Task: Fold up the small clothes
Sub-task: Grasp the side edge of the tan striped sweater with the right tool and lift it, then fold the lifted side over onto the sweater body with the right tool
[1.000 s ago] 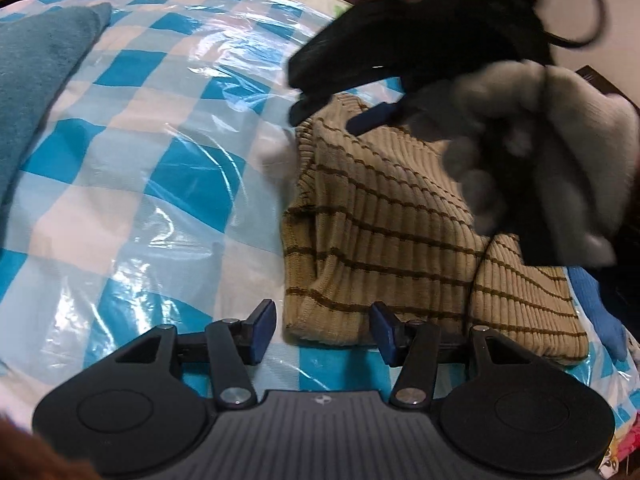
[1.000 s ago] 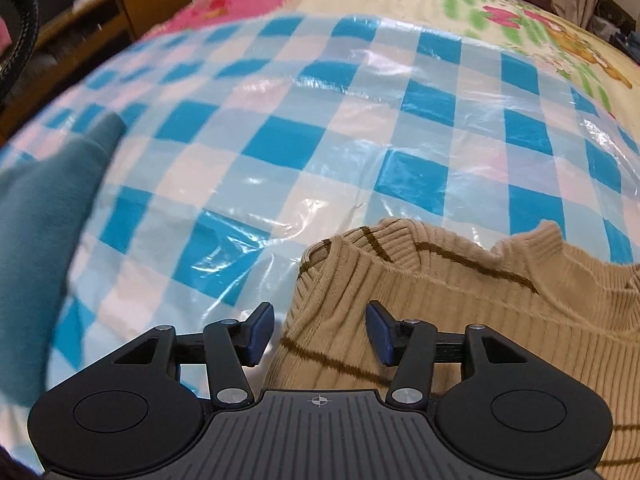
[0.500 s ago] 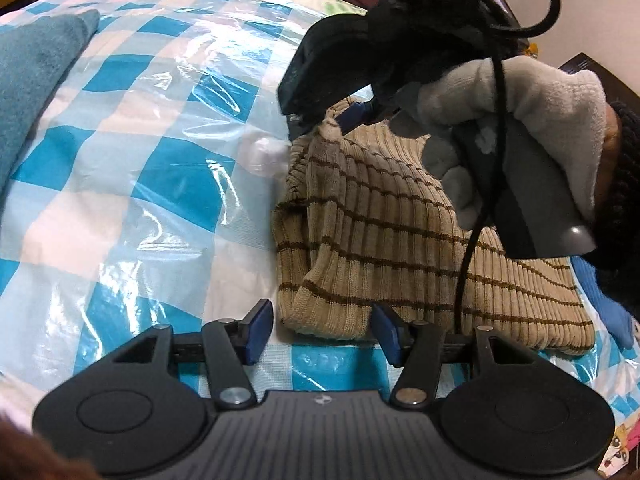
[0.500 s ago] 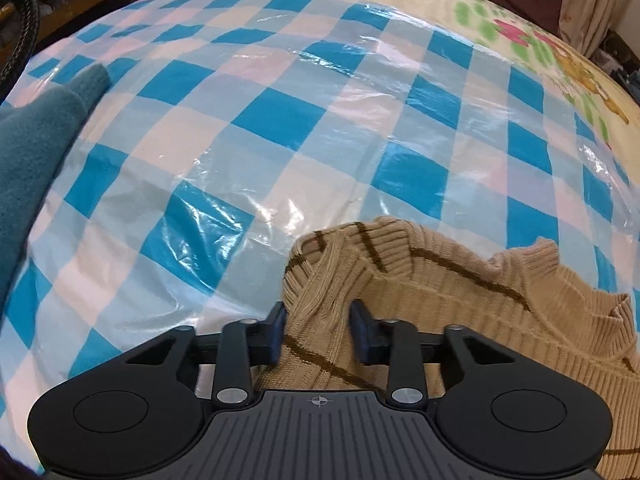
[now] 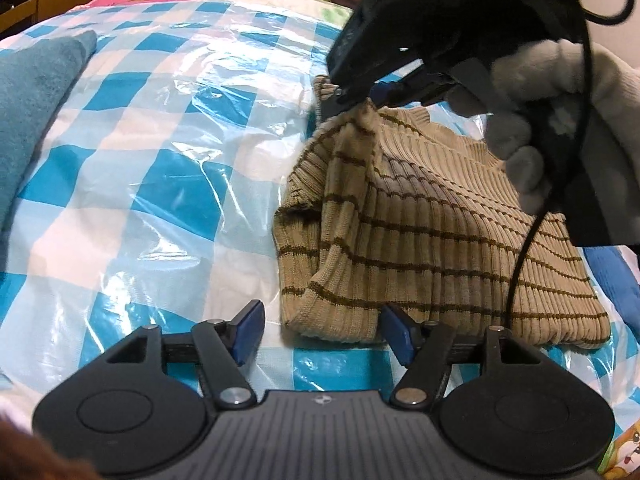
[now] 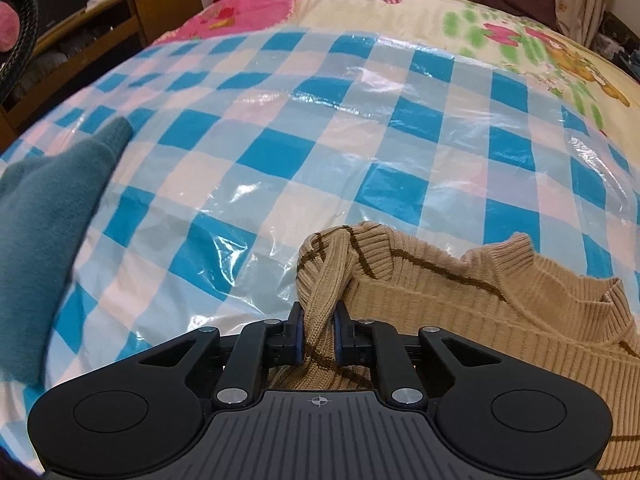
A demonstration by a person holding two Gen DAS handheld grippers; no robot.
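Your right gripper has just been closing and now pinches the striped sweater's raised corner. Your left gripper, jaws just widening, stands spread at its near hem. Checkered plastic sheet lies bare leftward up to the teal cloth.

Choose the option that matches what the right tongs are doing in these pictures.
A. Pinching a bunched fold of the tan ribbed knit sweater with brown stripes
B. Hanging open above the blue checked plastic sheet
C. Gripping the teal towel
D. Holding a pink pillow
A: the right tongs, whose jaws have just been closing, clamp a gathered ridge of the tan ribbed knit sweater with brown stripes between their pads.
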